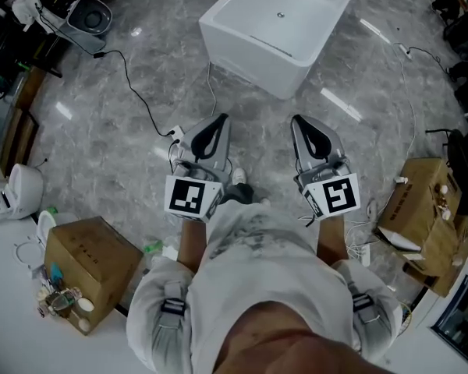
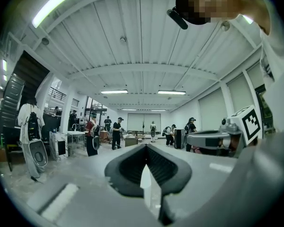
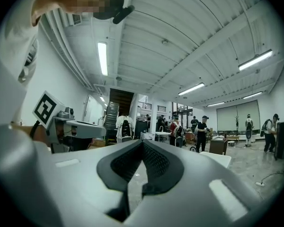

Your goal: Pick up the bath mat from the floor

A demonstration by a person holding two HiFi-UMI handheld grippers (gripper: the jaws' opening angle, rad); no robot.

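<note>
Bath mat is not in any view, so I cannot tell where it lies. The left tool (image 1: 221, 118) has its two jaws shut tight together, with nothing between them. The right tool (image 1: 296, 119) is the same: jaws together, nothing held. Both tools are held side by side, a little apart, out over the grey floor (image 1: 125, 154). They point level toward the white tub (image 1: 281, 29). A black cable (image 1: 136, 92) runs across the floor near the left tool. A brown box (image 1: 90, 267) sits at the person's left and a second box (image 1: 421, 209) at the right. Far off, people (image 2: 116, 132) stand in the big room.
</note>
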